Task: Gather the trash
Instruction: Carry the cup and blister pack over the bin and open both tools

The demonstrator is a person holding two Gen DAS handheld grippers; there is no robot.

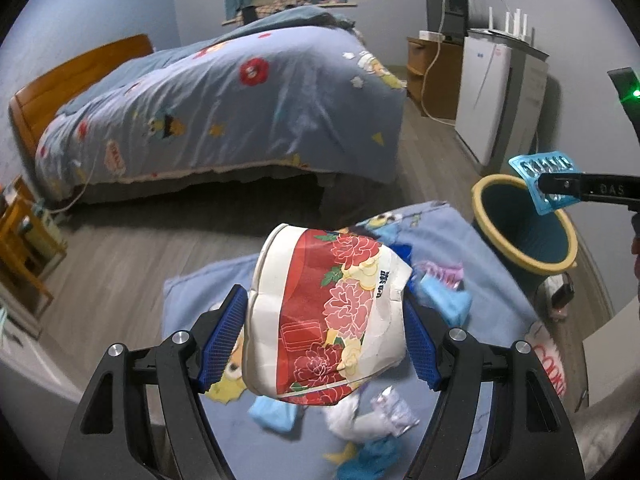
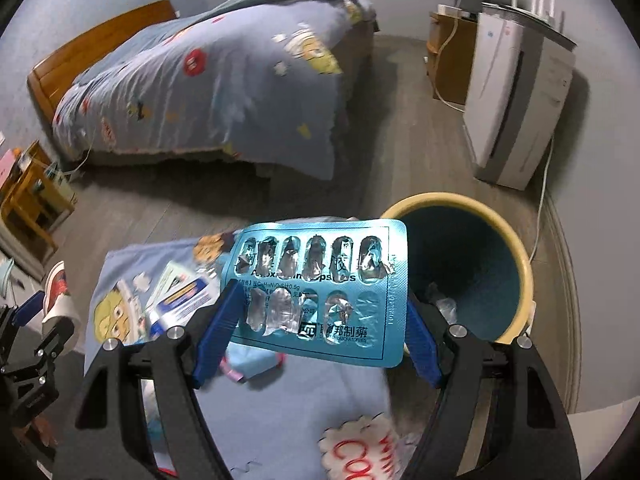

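Note:
My left gripper (image 1: 326, 336) is shut on a crushed paper cup (image 1: 324, 316) with red flowers, held above a blue cartoon cloth (image 1: 224, 292). My right gripper (image 2: 320, 316) is shut on an empty blue pill blister pack (image 2: 320, 288), held beside the rim of a teal bin with a yellow rim (image 2: 472, 280). In the left wrist view the blister pack (image 1: 540, 180) hangs over the bin (image 1: 524, 236). Some wrappers (image 2: 444, 304) lie inside the bin. Blue and white scraps (image 1: 372, 420) lie on the cloth below the cup.
A bed (image 1: 224, 108) with a blue quilt stands across the wood floor. A white appliance (image 2: 516, 108) and a wooden cabinet (image 1: 432, 76) stand by the right wall. A small box (image 2: 180, 300) lies on the cloth. A wooden stand (image 1: 20, 248) is at left.

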